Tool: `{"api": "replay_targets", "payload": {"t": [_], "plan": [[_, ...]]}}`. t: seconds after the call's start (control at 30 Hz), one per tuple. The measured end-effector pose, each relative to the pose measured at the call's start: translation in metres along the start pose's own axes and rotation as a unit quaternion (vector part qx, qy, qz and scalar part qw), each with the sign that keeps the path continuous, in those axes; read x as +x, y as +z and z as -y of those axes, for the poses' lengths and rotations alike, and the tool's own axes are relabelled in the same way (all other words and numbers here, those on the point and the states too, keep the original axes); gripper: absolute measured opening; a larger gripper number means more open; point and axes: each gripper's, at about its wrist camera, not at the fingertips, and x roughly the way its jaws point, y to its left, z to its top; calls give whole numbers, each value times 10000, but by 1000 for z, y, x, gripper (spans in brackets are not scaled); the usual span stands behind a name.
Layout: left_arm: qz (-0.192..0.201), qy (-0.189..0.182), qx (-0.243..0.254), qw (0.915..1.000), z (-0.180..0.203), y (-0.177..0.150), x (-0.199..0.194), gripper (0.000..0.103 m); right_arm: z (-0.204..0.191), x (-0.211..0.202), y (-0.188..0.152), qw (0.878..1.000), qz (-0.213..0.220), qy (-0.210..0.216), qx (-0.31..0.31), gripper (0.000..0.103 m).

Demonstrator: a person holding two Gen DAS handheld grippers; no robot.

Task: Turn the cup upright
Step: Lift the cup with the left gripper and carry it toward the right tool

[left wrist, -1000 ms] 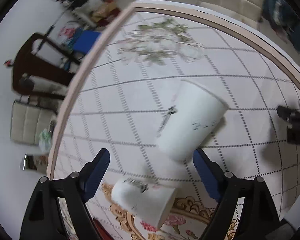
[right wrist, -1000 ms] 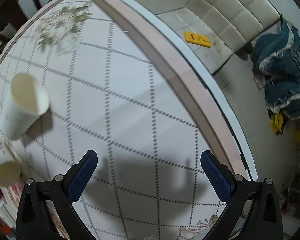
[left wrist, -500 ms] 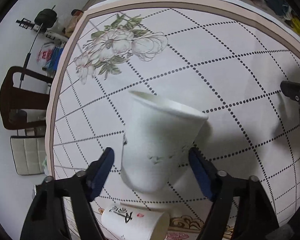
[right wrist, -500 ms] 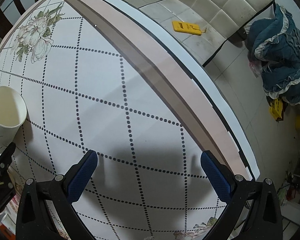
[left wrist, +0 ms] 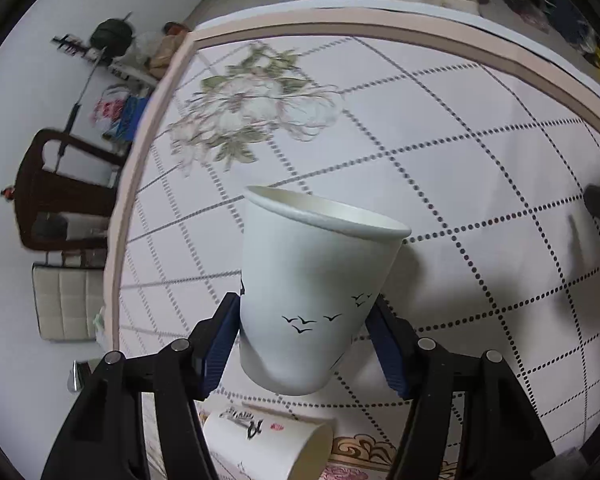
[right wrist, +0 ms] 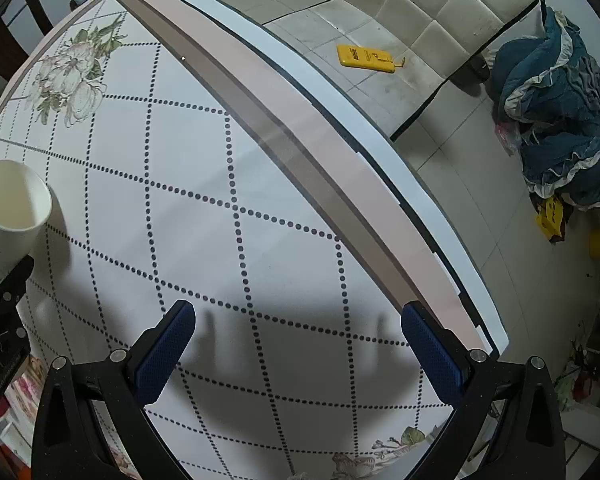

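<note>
Left gripper (left wrist: 302, 332) fingers clamped on white paper cup with bird print (left wrist: 316, 288), mouth up, tilted, right gripper (right wrist: 298, 340) fingers wide apart over patterned desk (right wrist: 204, 216)

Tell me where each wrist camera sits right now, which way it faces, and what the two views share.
Left wrist: rides the left claw, looking along its blue fingers at the bird-print cup clamped mouth-up between them; a second cup lies on its side below.
Right wrist: rides the right claw, open and holding nothing, facing the table edge, sofa and floor.
Shared: the bird-print cup, the tablecloth's flower print and the left claw's body.
</note>
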Motion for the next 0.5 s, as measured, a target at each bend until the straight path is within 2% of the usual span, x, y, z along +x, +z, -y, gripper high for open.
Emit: {"api": "replay_targets", "payload": {"t": [0.3,0.4,0.5], "plan": [[46,47,-1036,9946,-39,-28,-49,60,-11,-34,-18,9993,201,185,-251,103],[34,57,-1537,9881,-56,-51,-72,60,-22,-47,-27,9984,242,283,-420,103],[17,43,-2130,9770,-75,-87,-94,60,-39,-64,-41,9964,325,398,-667,103]]}}
